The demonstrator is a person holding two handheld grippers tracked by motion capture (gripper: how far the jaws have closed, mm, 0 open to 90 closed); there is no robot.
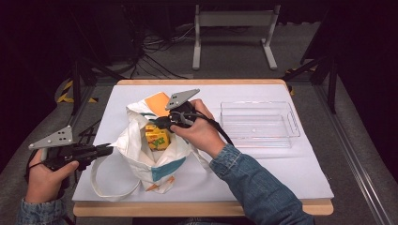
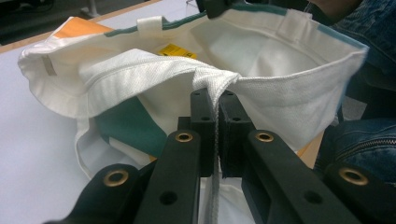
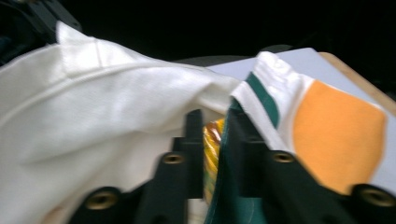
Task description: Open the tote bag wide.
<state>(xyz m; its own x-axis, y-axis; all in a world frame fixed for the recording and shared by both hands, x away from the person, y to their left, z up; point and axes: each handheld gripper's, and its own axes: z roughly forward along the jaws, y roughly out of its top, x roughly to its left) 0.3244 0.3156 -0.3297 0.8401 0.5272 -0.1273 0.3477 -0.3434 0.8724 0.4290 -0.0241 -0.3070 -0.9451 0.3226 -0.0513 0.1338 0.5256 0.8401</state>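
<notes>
Pinching opposite rims of the tote bag (image 1: 155,154), the left gripper (image 2: 217,135) and right gripper (image 3: 215,154) hold its mouth apart; a clear tray (image 1: 259,124) sits well apart. From above, yellow cartons (image 1: 157,137) fill the bag.

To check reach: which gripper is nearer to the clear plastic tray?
Right. The right gripper, at the tote bag's rim, is beside the tray; the left gripper is across the bag.

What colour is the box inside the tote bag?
Yellow with green print: the box sits in the open tote bag, best seen in the high view.
</notes>
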